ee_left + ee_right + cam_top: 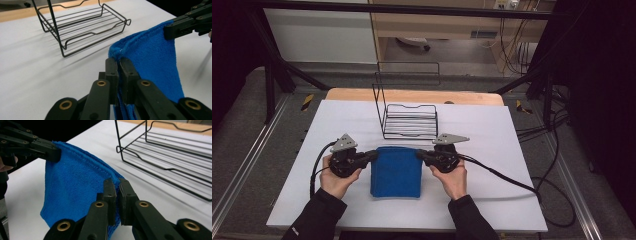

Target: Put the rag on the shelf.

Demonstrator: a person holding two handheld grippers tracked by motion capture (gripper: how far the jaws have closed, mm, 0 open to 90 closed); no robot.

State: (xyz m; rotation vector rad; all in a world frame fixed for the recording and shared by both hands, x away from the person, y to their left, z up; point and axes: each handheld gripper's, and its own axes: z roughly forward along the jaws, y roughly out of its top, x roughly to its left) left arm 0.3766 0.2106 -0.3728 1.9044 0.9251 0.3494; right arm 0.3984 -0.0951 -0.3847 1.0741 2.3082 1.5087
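Note:
A folded blue towel point(396, 172) lies on the white table, its far edge lifted between the two grippers. My left gripper point(373, 155) is shut on the towel's far left corner; the left gripper view shows the blue towel point(152, 62) pinched at my left gripper point(119, 62). At the far right corner my right gripper point(419, 155) is shut on it too, and the right gripper view has the blue towel point(75, 187) clamped in my right gripper point(117, 183). Each gripper view also shows the other gripper holding the opposite corner.
A black wire rack point(408, 117) stands just behind the towel at the table's middle back, seen also as the wire rack point(82, 25) and the wire rack point(170, 152). The white table point(492, 200) sits on a wooden top point(412, 95). Cables trail off to the right.

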